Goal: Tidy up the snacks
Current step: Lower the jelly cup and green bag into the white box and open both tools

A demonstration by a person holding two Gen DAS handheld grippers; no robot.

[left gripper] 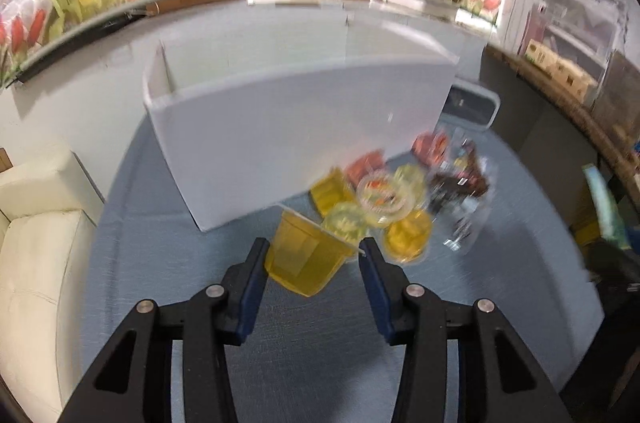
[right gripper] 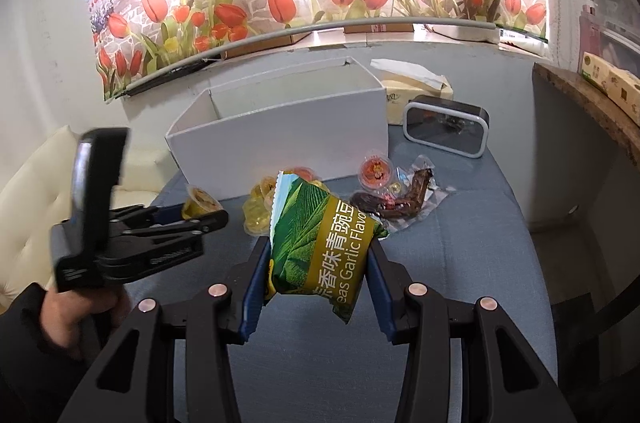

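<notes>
My left gripper is shut on a yellow jelly cup, held tilted above the blue surface in front of the white box. Behind it lies a pile of jelly cups and dark wrapped snacks. My right gripper is shut on a green garlic-pea bag, held above the blue surface. In the right wrist view the left gripper with its jelly cup is at the left, and the white box stands behind the snacks.
A grey-framed clock and a tissue pack stand right of the box. A cream sofa is at the left. A wooden shelf is at the right. A red jelly cup and a meat pack lie on the surface.
</notes>
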